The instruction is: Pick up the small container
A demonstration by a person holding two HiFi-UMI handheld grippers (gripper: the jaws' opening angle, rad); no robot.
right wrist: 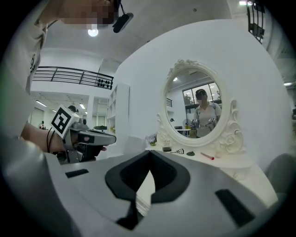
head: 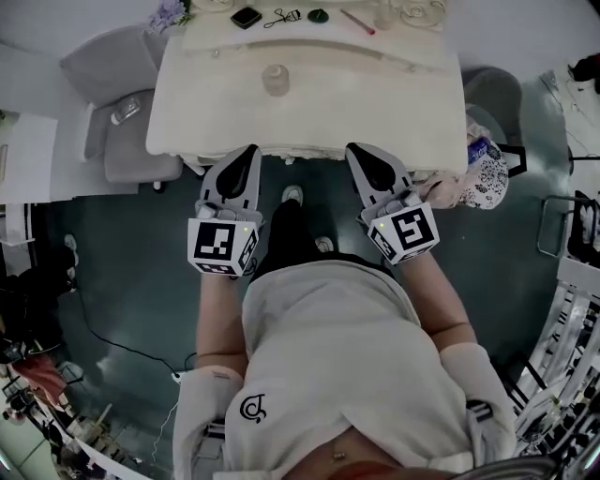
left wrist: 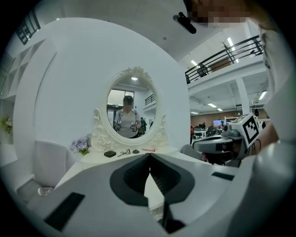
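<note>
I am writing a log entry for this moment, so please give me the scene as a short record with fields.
left gripper: jaws together, nothing held, tips near the table's front edge
right gripper: jaws together, nothing held, beside the left one
small container: clear, upright on the dressing table, untouched
raised back shelf: black box, red stick
mirror: oval, white ornate frame, behind the shelf
grey chair: left of the table
task state: container not yet picked up
</note>
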